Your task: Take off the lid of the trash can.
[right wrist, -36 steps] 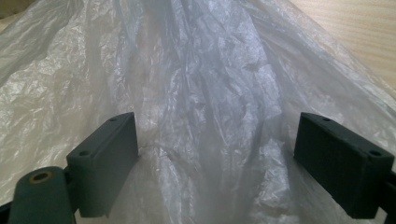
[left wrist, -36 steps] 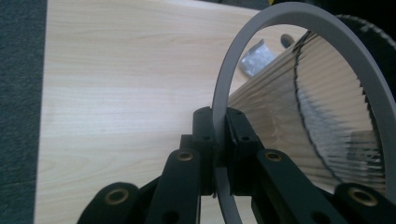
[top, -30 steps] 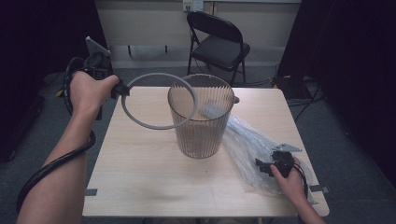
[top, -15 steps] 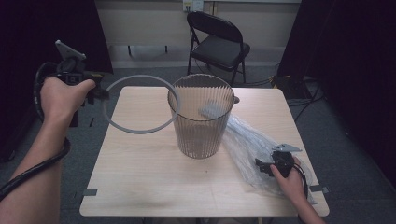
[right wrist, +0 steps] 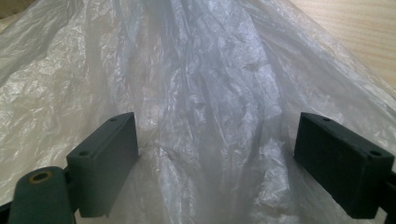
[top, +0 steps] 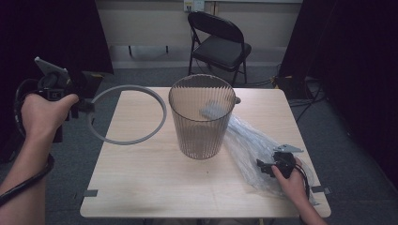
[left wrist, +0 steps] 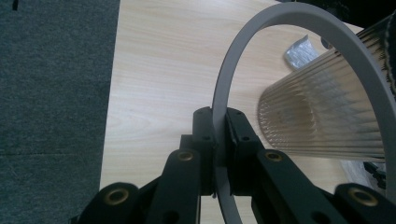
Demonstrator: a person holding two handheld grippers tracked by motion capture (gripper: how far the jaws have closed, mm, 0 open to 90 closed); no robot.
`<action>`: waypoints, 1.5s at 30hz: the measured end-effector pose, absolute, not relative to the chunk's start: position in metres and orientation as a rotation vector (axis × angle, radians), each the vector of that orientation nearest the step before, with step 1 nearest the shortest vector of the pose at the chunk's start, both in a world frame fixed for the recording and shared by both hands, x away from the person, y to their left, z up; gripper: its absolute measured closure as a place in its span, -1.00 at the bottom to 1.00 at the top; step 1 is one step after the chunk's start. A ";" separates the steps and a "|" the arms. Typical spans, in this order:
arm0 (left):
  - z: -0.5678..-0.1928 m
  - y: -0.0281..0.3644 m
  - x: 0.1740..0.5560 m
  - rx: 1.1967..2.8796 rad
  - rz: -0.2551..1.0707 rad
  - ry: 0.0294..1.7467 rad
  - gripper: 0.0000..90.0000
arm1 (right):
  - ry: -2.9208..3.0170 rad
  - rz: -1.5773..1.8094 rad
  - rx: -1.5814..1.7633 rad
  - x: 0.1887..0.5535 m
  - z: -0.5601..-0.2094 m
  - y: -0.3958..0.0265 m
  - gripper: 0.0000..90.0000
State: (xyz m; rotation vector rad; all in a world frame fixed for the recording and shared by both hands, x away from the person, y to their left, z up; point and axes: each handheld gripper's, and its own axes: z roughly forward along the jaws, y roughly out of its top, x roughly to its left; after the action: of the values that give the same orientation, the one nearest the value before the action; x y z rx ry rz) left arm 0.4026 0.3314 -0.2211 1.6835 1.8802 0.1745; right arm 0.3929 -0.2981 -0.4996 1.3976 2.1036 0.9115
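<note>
Your left gripper [left wrist: 218, 149] clamps the grey ring [top: 126, 114], which extends ahead of its jaws over the table [top: 155, 178] toward the ribbed bin [top: 202, 117]. Your right gripper [right wrist: 215, 154] gapes wide, the clear plastic bag [right wrist: 196, 84] lying between and beyond its jaws.

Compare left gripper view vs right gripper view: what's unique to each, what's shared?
Left gripper view: the left gripper shut on the grey ring, with the ribbed clear bin beyond.

Right gripper view: the right gripper open, its jaws wide apart over the clear plastic bag.

Both: the light wooden table.
</note>
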 end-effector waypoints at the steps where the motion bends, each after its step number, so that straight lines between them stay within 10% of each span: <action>1: -0.224 0.332 0.402 1.686 0.169 1.885 0.87 | 2.104 0.911 1.398 0.393 -0.500 -0.298 -0.72; 45: -0.391 0.305 0.395 1.789 0.054 1.915 0.87 | 2.104 0.911 1.399 0.393 -0.500 -0.298 -0.72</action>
State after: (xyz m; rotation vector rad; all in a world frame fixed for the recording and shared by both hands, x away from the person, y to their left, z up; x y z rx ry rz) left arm 0.3953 0.3053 -0.3908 1.7891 1.9149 0.0538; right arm 0.3927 -0.2981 -0.4996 1.3987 2.1043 0.9109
